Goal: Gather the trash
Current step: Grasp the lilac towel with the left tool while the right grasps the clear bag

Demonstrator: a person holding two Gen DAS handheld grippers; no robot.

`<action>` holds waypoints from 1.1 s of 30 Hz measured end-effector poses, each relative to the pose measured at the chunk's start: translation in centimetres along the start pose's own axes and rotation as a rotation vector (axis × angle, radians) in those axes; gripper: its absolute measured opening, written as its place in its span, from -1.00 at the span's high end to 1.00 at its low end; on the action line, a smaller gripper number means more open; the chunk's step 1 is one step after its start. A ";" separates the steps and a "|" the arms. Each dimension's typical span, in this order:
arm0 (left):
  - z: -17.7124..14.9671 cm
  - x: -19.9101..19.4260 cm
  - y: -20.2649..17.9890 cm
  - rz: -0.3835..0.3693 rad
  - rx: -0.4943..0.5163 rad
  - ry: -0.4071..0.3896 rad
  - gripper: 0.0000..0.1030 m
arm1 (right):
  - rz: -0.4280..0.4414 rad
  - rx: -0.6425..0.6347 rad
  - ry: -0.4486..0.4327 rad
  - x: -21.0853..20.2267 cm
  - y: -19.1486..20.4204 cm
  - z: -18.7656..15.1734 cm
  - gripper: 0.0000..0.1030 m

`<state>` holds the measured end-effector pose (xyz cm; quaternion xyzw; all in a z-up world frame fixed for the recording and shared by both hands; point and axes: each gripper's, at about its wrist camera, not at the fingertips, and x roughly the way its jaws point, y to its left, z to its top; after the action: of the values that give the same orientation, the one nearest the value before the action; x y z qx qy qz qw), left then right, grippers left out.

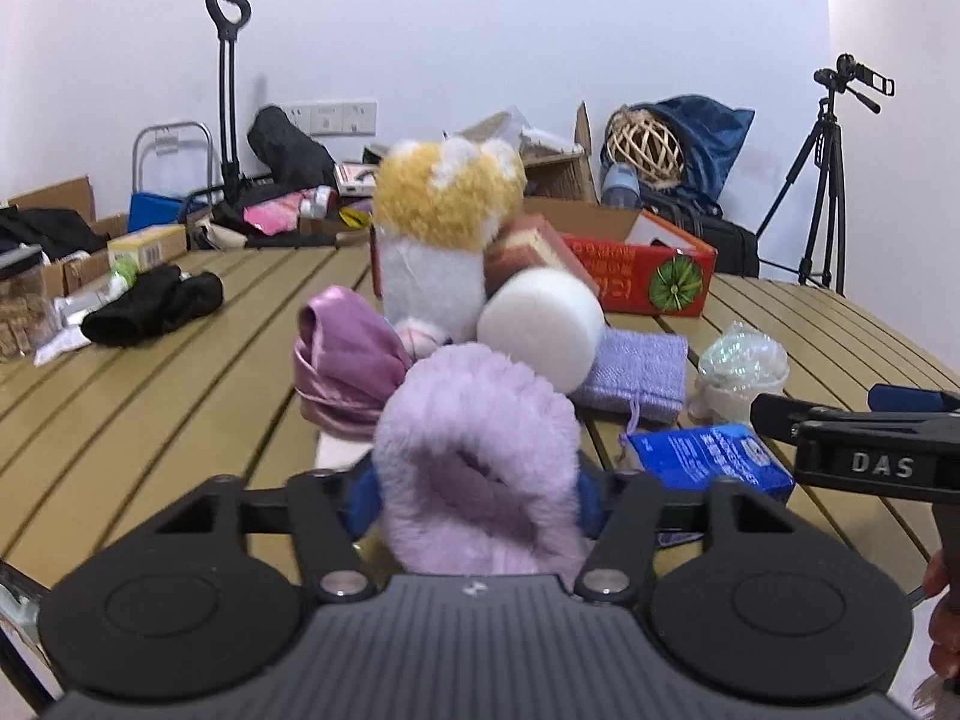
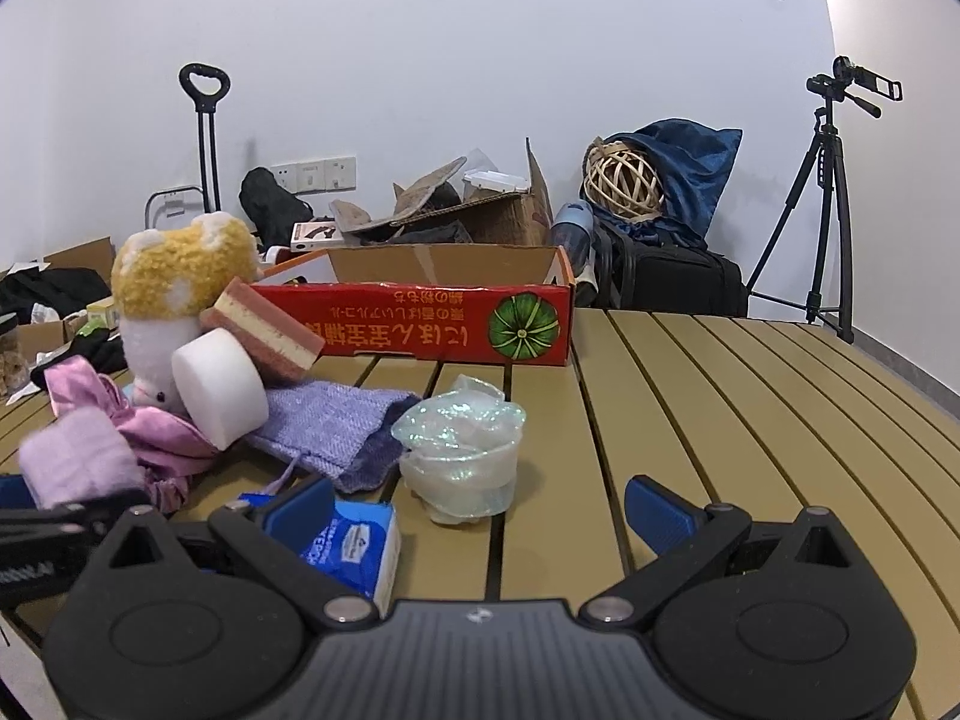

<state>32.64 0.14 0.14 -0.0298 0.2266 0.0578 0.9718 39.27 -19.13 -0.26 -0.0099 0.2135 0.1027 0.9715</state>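
Observation:
My left gripper [image 1: 477, 489] is shut on a fluffy lilac fur piece [image 1: 480, 456], held just above the slatted table [image 1: 180, 372]; the same piece shows at the left of the right wrist view [image 2: 78, 462]. My right gripper [image 2: 480, 510] is open and empty, low over the table. Just ahead of it stands a crumpled clear plastic cup [image 2: 462, 456], also seen from the left wrist [image 1: 741, 372]. A blue tissue packet [image 2: 354, 546] lies by its left finger [image 2: 297, 513]. A red cardboard box [image 2: 444, 312] stands open behind.
A pile sits mid-table: mushroom plush [image 1: 444, 222], white foam cylinder [image 1: 540, 324], layered sponge [image 2: 264, 336], pink satin cloth [image 1: 348, 360], purple knit pouch [image 2: 342, 426]. Black cloth [image 1: 156, 306] lies far left. A tripod [image 2: 828, 210] and clutter stand beyond the table.

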 end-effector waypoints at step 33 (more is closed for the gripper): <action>2.0 -1.8 1.6 0.019 -0.034 -0.142 0.51 | 0.074 0.136 0.087 5.4 -0.3 1.1 0.38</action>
<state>31.68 1.68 2.68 -0.0400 0.1561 0.0729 0.9842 44.58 -18.29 -1.47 0.0597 0.2623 0.1232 0.9552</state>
